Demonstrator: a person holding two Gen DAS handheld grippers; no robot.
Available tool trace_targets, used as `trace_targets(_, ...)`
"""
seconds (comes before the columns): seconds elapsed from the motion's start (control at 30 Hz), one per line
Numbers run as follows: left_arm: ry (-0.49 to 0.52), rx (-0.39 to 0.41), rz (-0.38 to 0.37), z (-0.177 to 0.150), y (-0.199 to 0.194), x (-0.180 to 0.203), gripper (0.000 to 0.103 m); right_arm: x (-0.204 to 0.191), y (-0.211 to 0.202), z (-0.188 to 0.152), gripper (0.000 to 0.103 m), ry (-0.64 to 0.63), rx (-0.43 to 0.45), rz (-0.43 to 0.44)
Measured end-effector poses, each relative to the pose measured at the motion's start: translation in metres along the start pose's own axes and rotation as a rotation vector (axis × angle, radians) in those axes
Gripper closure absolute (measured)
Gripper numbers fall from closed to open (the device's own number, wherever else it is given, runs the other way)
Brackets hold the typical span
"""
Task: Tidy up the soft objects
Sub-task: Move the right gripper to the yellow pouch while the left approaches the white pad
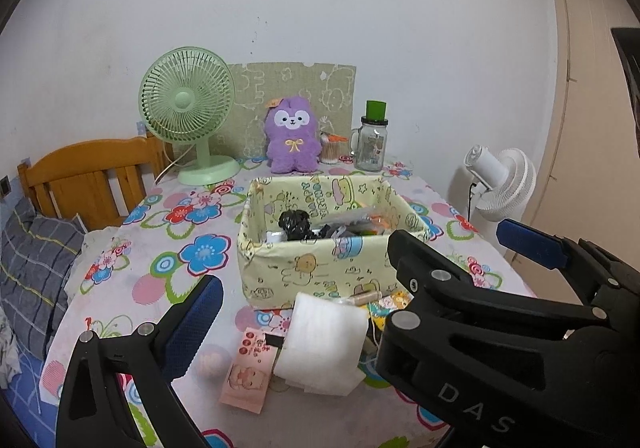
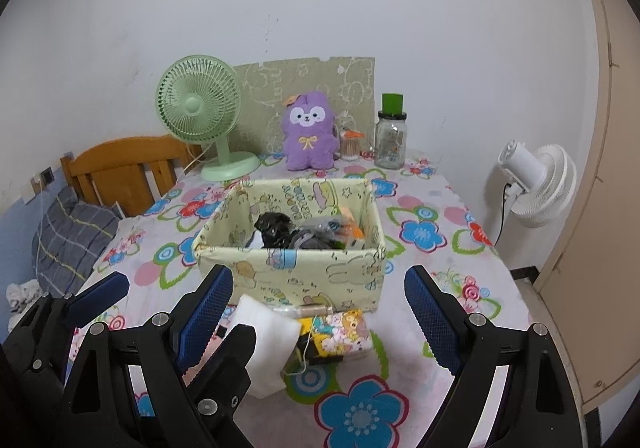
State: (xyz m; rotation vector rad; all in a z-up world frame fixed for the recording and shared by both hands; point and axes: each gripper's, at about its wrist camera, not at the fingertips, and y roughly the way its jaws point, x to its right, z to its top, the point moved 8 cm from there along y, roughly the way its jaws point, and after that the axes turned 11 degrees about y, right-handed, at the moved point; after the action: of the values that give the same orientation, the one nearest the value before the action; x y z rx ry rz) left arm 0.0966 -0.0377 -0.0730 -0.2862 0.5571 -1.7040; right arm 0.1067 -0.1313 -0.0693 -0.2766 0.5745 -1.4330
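Note:
A folded white foam sheet [image 1: 324, 344] [image 2: 268, 344] lies on the flowered tablecloth in front of a yellow cartoon-print fabric box [image 1: 320, 260] [image 2: 296, 268] that holds dark odds and ends. Beside the foam lies a colourful cartoon pouch [image 2: 344, 332] with a thread spool [image 2: 312, 310]. A purple plush toy [image 1: 294, 135] [image 2: 308, 135] sits upright at the table's back. My left gripper [image 1: 304, 304] [image 2: 170, 320] is open, low over the foam without touching it. My right gripper [image 2: 320, 276] [image 1: 450, 234] is open and empty, its left finger reaching in between the left gripper's fingers.
A pink printed packet [image 1: 248, 368] lies left of the foam. At the back stand a green desk fan [image 1: 188, 103], a glass jar with a green lid [image 1: 372, 143] and a cotton-swab tub [image 1: 332, 149]. A white floor fan [image 2: 536, 183] stands off the table's right; a bed headboard [image 1: 92, 175] on its left.

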Motion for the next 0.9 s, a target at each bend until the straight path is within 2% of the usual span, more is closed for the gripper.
trace_targets(0.23,0.006,0.003,0.0,-0.012,-0.004,0.0,0.002,-0.003,-0.001,-0.014,0.013,0.004,-0.006,0.02)
trace_targets(0.9,-0.028,-0.106,-0.031,-0.053,0.033,-0.001,0.004,0.008,0.043,-0.052,0.013,0.03,-0.125,-0.002)
